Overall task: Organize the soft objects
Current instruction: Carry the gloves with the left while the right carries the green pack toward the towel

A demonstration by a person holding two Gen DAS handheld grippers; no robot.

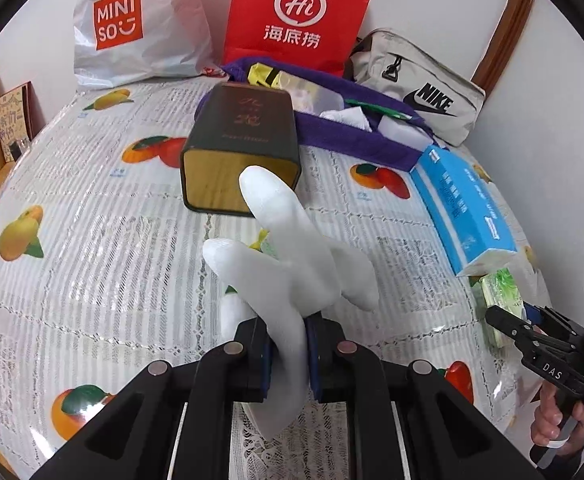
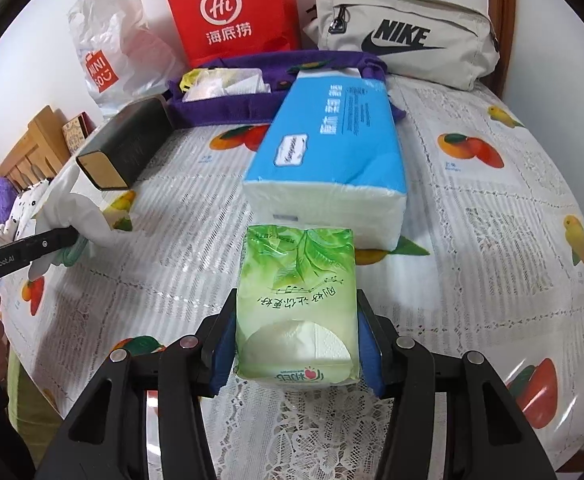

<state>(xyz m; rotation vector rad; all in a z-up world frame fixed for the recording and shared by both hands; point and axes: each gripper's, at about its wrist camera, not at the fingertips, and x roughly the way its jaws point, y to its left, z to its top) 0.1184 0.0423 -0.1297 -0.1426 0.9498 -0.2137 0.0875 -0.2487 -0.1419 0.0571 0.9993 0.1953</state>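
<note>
My left tool (image 1: 286, 354) is pinching a bundle of white socks (image 1: 288, 264) between its blue pads, pressed nearly together on the soft knit. The socks are plain white, limp and fuzzy, with rounded toes fanning out past the fingertips: one toe reaches up in front of the open end of a dark rectangular tin (image 1: 240, 148) with a gold inside that lies on its side, another toe sticks out to the left, a third droops to the right. The bundle is lifted above the bench (image 1: 92, 280), which wears a clear cover printed with fruit.

My right tool (image 2: 296, 344) grips a small green pack of tissues (image 2: 298, 300) across its width, the pads pressing both sides. The wrapper is glossy pale green with leaf prints and a line of Chinese characters, and white tissue shows through an oval opening near me. Its far end sits just beside a bigger blue-and-white tissue pack (image 2: 332, 152) lying flat on the bench.

Further back lie a purple cloth bag (image 1: 356, 136), a red paper bag (image 1: 292, 16), a white Miniso bag (image 1: 132, 28) and a beige Nike pouch (image 1: 420, 88).
</note>
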